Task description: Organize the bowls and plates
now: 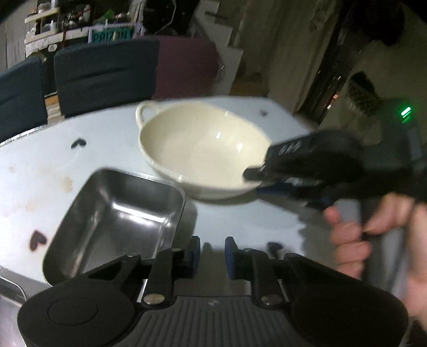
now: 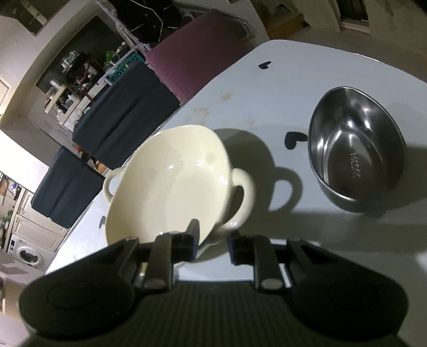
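Steel first, nearest the person: a rectangular steel container (image 1: 114, 221) sits by the near edge of the table (image 1: 40, 165), just beside the left gripper (image 1: 212, 256), whose blue pads stand a narrow gap apart with nothing between them. Past it the right gripper (image 2: 212, 240) pinches the near rim of the cream two-handled bowl (image 2: 170, 186); one finger lies inside the rim, the other under it, and the bowl is tilted, its shadow falling clear on the tabletop, so I judge it lifted. A hand (image 1: 373, 240) grips that tool's handle. Toward the far right corner stands a round steel bowl (image 2: 357, 149), well apart from the cream one.

The step in hand looks like carrying the cream bowl to a stacking place. The next move calls for a steady wrist, since a rim pinch lets a heavy bowl swing.

The white tabletop bears dark heart marks and brownish stains. Beyond the far edge stand dark blue chairs (image 1: 104, 77), then cluttered shelves (image 1: 53, 24).
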`<move>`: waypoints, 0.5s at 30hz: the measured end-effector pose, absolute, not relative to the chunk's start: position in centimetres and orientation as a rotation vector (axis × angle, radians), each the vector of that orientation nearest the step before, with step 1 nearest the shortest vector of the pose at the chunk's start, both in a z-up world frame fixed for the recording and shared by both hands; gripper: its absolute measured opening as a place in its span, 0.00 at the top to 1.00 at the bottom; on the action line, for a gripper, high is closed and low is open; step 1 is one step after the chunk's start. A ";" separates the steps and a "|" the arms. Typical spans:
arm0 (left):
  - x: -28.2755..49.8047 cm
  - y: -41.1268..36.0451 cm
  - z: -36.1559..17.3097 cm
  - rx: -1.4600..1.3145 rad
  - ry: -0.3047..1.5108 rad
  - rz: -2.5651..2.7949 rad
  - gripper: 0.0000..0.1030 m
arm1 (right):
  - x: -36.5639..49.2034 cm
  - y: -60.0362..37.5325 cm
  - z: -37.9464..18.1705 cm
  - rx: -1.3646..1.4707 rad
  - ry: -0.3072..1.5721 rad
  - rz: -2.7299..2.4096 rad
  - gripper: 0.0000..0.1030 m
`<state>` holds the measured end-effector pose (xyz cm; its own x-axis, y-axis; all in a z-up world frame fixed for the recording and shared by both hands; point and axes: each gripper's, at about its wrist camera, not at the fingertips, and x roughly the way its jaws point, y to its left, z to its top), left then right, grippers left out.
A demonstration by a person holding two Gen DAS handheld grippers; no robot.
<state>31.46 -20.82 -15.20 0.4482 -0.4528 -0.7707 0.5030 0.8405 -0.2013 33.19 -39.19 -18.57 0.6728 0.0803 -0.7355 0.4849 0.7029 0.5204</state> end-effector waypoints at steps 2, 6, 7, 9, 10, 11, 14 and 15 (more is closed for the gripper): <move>31.8 -20.9 -16.1 0.083 0.966 -0.557 0.82 | 33.3 -39.3 -18.6 0.774 0.820 -0.247 0.74; 32.7 -19.9 -16.4 0.067 0.985 -0.498 0.82 | 33.4 -39.5 -18.6 0.777 0.828 -0.233 0.74; 33.0 -19.7 -16.3 0.059 0.985 -0.482 0.82 | 33.4 -39.5 -18.6 0.776 0.828 -0.229 0.74; 33.6 -19.0 -16.3 0.041 0.985 -0.450 0.82 | 33.4 -39.6 -18.6 0.768 0.830 -0.223 0.74; 33.8 -18.6 -16.4 0.030 0.987 -0.435 0.82 | 33.4 -39.6 -18.6 0.759 0.831 -0.223 0.74; 34.1 -18.2 -16.5 0.016 0.988 -0.419 0.82 | 33.4 -39.5 -18.5 0.744 0.837 -0.221 0.74; 35.0 -17.1 -16.4 -0.020 0.984 -0.386 0.82 | 33.4 -39.7 -18.4 0.722 0.864 -0.198 0.73; 35.3 -16.8 -16.4 -0.031 0.981 -0.376 0.82 | 33.4 -39.8 -18.3 0.714 0.876 -0.187 0.73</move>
<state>35.33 -16.81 -16.38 0.4967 -0.3245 -0.8049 0.2970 0.9350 -0.1937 33.40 -39.83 -18.30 0.6410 0.1314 -0.7562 0.4287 0.7560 0.4947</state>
